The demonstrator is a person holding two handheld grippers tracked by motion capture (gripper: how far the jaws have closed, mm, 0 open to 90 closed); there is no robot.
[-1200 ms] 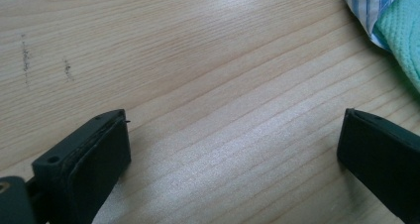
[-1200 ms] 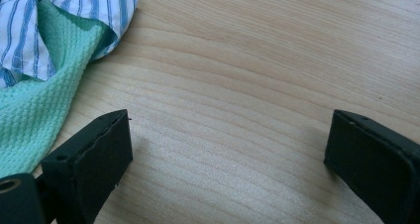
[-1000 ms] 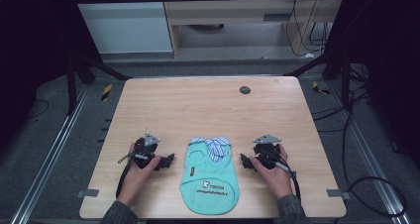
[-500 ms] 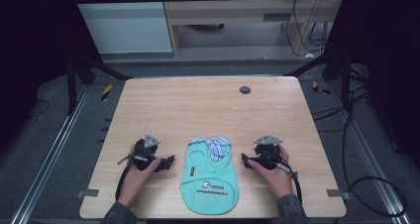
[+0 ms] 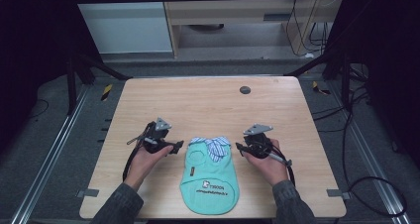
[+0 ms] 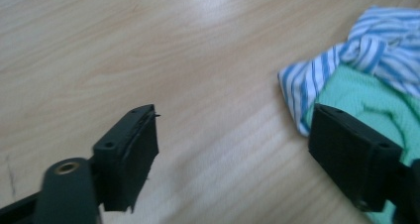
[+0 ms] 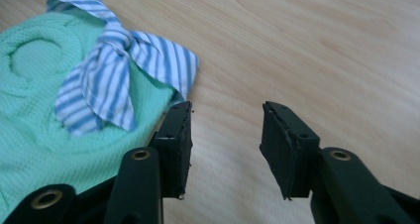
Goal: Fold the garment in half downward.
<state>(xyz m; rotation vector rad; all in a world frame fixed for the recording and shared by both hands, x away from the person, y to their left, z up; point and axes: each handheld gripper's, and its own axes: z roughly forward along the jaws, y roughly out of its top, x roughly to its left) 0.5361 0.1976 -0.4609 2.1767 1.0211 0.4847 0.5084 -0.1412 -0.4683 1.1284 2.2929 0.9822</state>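
A small mint-green knitted garment with a blue-and-white striped collar [image 5: 210, 172] lies flat near the front edge of the pale wooden bench [image 5: 208, 102], between both tools. Left tool [image 5: 173, 146]: jaws wide, just been closing, nothing between them. Right tool [image 5: 239, 148]: jaws narrower, just been closing, nothing gripped, beside the collar.

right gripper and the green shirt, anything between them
Nothing: bare wood separates the right gripper from the green shirt in the right gripper view.
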